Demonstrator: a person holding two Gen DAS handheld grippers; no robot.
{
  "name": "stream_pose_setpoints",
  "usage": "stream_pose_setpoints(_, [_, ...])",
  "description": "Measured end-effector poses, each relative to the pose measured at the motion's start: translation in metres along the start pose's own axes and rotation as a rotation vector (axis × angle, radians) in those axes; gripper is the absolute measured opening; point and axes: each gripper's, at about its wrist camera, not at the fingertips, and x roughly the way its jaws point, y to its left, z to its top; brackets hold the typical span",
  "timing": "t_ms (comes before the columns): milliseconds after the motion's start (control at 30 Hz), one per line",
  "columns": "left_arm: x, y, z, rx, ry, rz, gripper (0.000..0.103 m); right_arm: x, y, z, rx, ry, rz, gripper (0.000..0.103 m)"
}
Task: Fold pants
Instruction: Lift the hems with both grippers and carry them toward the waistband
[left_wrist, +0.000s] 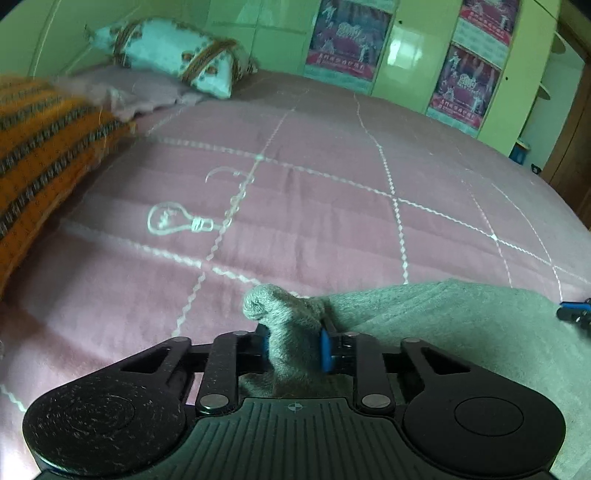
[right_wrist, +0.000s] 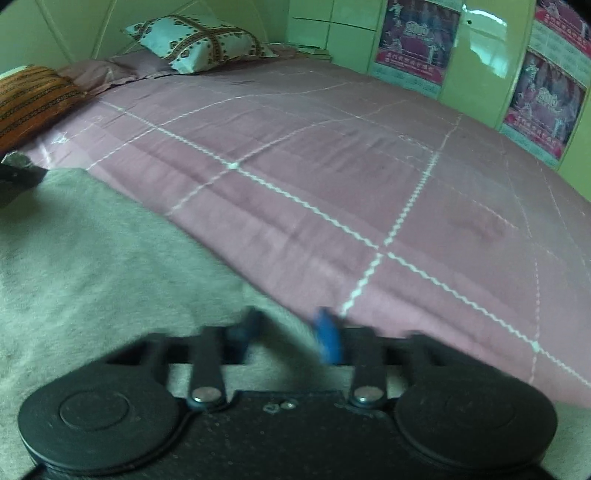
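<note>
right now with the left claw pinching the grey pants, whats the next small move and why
Probably carry both corners forward together over the pink bedspread. The left claw has a bunched grey pants corner, the right claw seems closed on the far edge, and fabric still sags between them.

A pink quilted bedspread (left_wrist: 332, 206) is covering the bed; green wardrobe doors (left_wrist: 406, 48) are carrying posters (left_wrist: 347, 37).
</note>
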Motion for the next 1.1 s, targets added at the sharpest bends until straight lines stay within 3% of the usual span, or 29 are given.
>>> stream_pose_setpoints(167, [-0.032, 0.005, 0.001, 0.004, -0.095, -0.055, 0.023, -0.038, 0.001, 0.000, -0.001, -0.044, -0.003, 0.000])
stream_pose_setpoints(333, [-0.084, 0.009, -0.002, 0.097, -0.190, -0.150, 0.023, -0.109, 0.016, -0.006, -0.073, -0.126, -0.013, 0.000])
stream_pose_setpoints(533, [-0.152, 0.012, -0.036, 0.214, -0.281, -0.239, 0.023, -0.197, 0.059, -0.039, -0.163, -0.194, -0.038, 0.000])
stream_pose_setpoints(600, [-0.169, 0.013, -0.053, 0.222, -0.296, -0.240, 0.031, -0.216, 0.073, -0.055, -0.160, -0.197, -0.037, 0.000])
stream_pose_setpoints(700, [-0.187, 0.024, -0.079, 0.142, -0.284, -0.224, 0.044, -0.233, 0.098, -0.088, -0.170, -0.166, -0.041, 0.000])
stream_pose_setpoints(833, [-0.205, 0.029, -0.117, 0.068, -0.241, -0.191, 0.047, -0.250, 0.131, -0.135, -0.155, -0.125, -0.020, 0.000])
stream_pose_setpoints(900, [-0.212, 0.028, -0.138, 0.056, -0.217, -0.151, 0.051, -0.260, 0.137, -0.152, -0.113, -0.117, -0.013, 0.005])
stream_pose_setpoints(1100, [-0.243, 0.045, -0.181, -0.134, -0.176, -0.062, 0.051, -0.277, 0.127, -0.174, 0.052, -0.112, -0.012, 0.005])
